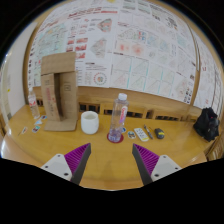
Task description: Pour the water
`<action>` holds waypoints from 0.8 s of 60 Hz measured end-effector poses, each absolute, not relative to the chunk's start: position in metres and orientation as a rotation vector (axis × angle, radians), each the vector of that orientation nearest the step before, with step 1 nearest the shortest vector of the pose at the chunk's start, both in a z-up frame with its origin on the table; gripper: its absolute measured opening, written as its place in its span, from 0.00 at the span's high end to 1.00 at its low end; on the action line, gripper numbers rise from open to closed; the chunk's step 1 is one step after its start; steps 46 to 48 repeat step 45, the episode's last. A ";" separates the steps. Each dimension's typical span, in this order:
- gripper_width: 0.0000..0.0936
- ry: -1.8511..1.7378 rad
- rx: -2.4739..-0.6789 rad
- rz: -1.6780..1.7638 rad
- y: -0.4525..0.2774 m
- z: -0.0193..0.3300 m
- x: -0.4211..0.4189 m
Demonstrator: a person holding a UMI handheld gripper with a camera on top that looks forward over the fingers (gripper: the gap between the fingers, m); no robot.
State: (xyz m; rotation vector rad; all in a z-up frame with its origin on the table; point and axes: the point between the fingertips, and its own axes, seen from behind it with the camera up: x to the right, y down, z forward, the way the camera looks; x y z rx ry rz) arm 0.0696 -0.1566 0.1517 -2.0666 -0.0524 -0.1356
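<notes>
**Lining up on the bottle**

The gripper (112, 160) hangs above the table (110, 172) with its fingers spread wide and nothing between them; the purple pads (76, 156) face each other across bare wood. Beyond the fingertips, well apart from them, the bottle (119, 118) stands upright on a small dark coaster, a little right of the midline between the fingers. Just to its left sits the white cup (90, 122), near but not touching. Further left a tall cardboard box (59, 90) stands by the wall, and to the right of the bottle lie a few small items, too small to name, with a dark bag (206, 124) at the far end. Charts (120, 45) cover the wall behind.

The step in hand looks like the approach to grasp the bottle. To do it well, I would keep the fingers wide, steer slightly right so the bottle comes in centred, and close around its middle, below the cap, so it stays upright when lifted. The cup is close, so the left finger should pass clear of it.
</notes>
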 end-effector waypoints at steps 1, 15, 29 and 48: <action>0.09 -0.055 -2.069 -0.140 -0.166 0.155 0.067; 0.09 -0.057 -2.077 -0.101 -0.267 0.189 0.040; 0.09 -0.070 -2.060 -0.101 -0.303 0.201 0.040; 0.09 -0.077 -2.026 -0.106 -0.302 0.212 0.037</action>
